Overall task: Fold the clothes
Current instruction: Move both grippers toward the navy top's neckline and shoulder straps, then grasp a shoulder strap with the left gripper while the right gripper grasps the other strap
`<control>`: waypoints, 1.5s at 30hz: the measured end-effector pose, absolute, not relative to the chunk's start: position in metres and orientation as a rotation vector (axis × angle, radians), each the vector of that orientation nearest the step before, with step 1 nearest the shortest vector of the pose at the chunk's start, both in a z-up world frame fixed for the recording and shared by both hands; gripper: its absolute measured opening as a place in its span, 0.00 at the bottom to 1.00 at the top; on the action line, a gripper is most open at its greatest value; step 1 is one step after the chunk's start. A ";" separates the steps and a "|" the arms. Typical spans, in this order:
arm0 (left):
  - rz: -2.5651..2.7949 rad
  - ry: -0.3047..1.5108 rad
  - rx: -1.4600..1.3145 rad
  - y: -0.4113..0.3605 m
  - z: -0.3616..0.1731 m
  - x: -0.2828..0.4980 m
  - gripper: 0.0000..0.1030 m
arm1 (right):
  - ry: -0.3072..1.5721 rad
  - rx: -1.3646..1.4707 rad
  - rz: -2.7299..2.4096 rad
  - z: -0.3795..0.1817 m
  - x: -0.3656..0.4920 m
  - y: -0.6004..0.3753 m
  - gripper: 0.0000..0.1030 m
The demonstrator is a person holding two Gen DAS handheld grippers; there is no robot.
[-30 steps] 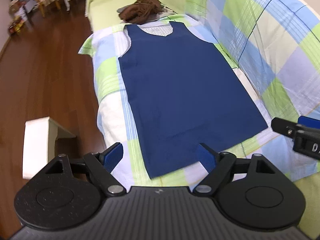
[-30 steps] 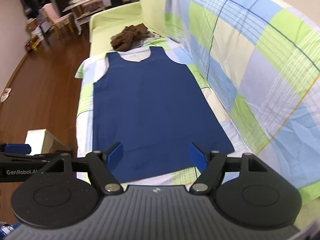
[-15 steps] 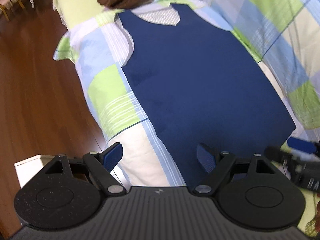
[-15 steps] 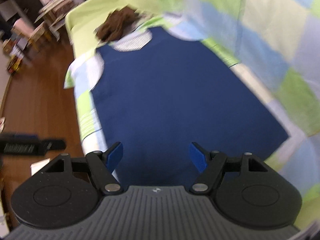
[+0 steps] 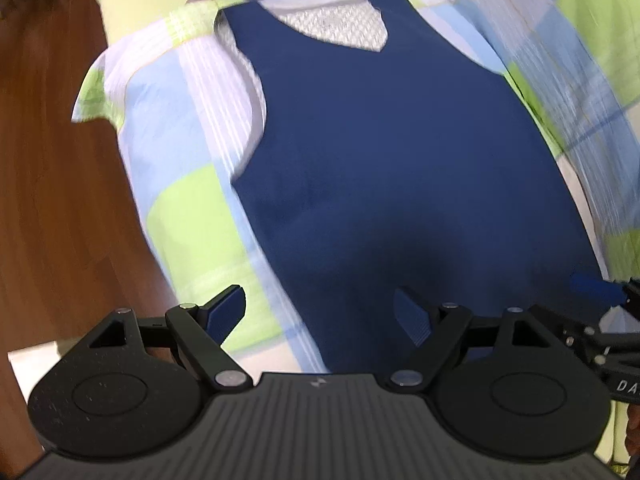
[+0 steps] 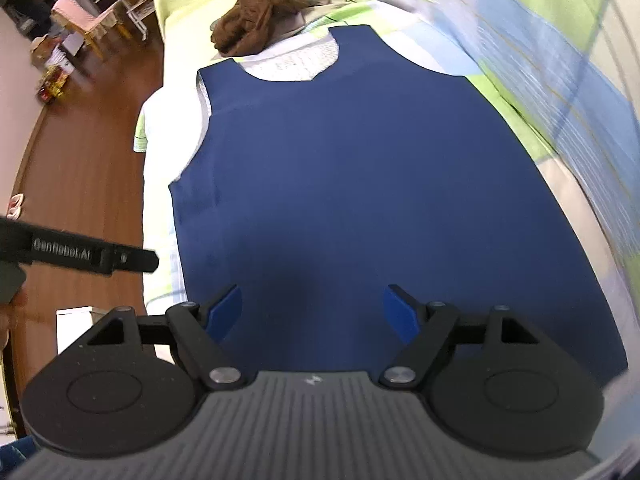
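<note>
You have one dark navy sleeveless vest (image 5: 392,168) of smooth, matte cloth spread flat on the sofa seat, its V-neck at the far end showing a pale mesh lining, its hem nearest you. One crumpled brown garment (image 6: 260,12) lies heaped beyond the neckline, well apart from your tongs. The sofa wears a checked cover (image 5: 188,208) of lime green, pale blue and white squares with fine stripes; it runs up the backrest on the right. To the left lies a reddish-brown wooden floor (image 5: 52,160), and one pink-cushioned chair (image 6: 80,20) stands far off in the room.

Your left tongs (image 5: 320,314) stand released over the vest's near left edge, one blue pad over the cover, the other over navy cloth. Your right tongs (image 6: 314,312) have just been opening and stand wide, with nothing gripped, over the vest's lower part.
</note>
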State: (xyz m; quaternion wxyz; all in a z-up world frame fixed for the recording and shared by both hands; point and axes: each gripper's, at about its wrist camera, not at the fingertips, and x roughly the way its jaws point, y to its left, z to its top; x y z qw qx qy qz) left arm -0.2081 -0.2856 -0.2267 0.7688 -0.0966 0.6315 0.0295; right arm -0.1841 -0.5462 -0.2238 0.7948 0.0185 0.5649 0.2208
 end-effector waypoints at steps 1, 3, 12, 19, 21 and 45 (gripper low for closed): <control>0.061 1.367 -0.204 -0.281 -0.230 -0.201 0.80 | 1.218 0.048 0.470 -0.228 -0.176 -0.543 0.73; 0.046 1.362 -0.195 -0.268 -0.241 -0.178 0.80 | 1.216 0.060 0.466 -0.233 -0.167 -0.537 0.73; -0.059 1.412 -0.196 -0.218 -0.294 -0.094 0.78 | 1.102 0.075 0.538 -0.266 -0.110 -0.464 0.25; -0.012 1.427 -0.286 -0.161 -0.315 -0.049 0.79 | 0.964 -0.062 0.616 -0.293 -0.060 -0.377 0.28; 0.007 1.437 -0.325 -0.142 -0.319 -0.041 0.79 | 0.921 -0.106 0.653 -0.299 -0.052 -0.353 0.28; -0.254 1.177 -0.179 -0.137 -0.346 0.032 0.27 | 0.912 -0.038 0.657 -0.342 -0.043 -0.306 0.57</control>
